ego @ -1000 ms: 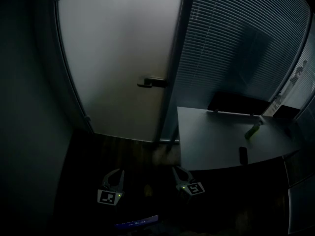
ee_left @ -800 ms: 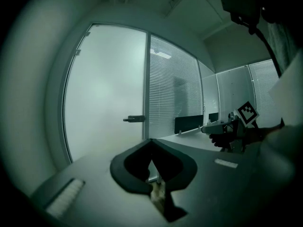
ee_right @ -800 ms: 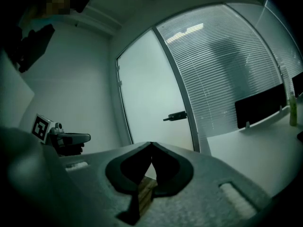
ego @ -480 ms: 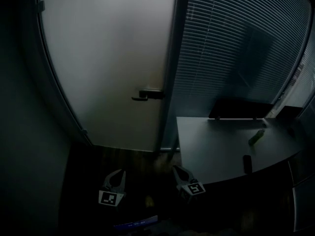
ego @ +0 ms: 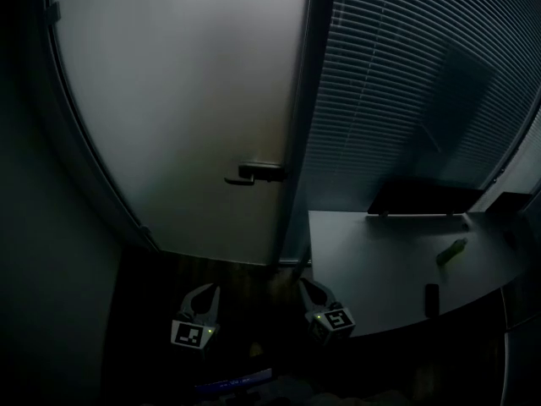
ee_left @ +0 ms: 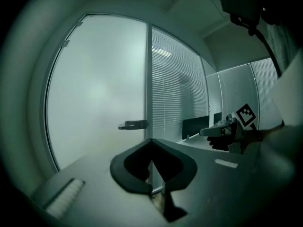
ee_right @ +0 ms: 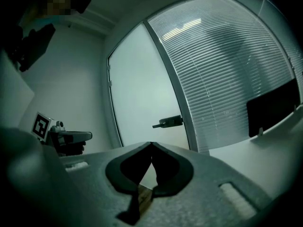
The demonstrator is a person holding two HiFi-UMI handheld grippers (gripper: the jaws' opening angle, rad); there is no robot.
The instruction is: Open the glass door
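The frosted glass door (ego: pixel 186 100) stands closed ahead, its dark lever handle (ego: pixel 254 174) at the right edge beside the door frame. Low in the head view my left gripper (ego: pixel 205 291) and right gripper (ego: pixel 306 284) hang side by side above the dark floor, well short of the door. Both are shut and hold nothing. In the left gripper view the shut left gripper (ee_left: pixel 151 141) points toward the door (ee_left: pixel 99 93), with the handle (ee_left: pixel 134 125) just above it. From the right gripper view, the handle (ee_right: pixel 168 122) lies above the shut right gripper (ee_right: pixel 151 144).
A glass wall with closed blinds (ego: pixel 406 83) runs right of the door. A grey desk (ego: pixel 380 260) stands at the right, close to my right gripper, carrying a dark monitor (ego: pixel 418 200), a green object (ego: pixel 451 252) and a small dark item (ego: pixel 432 299). A plain wall (ego: pixel 34 227) bounds the left.
Both grippers have moved forward toward the door, which now looms larger in the head view. Their jaws stay shut throughout.
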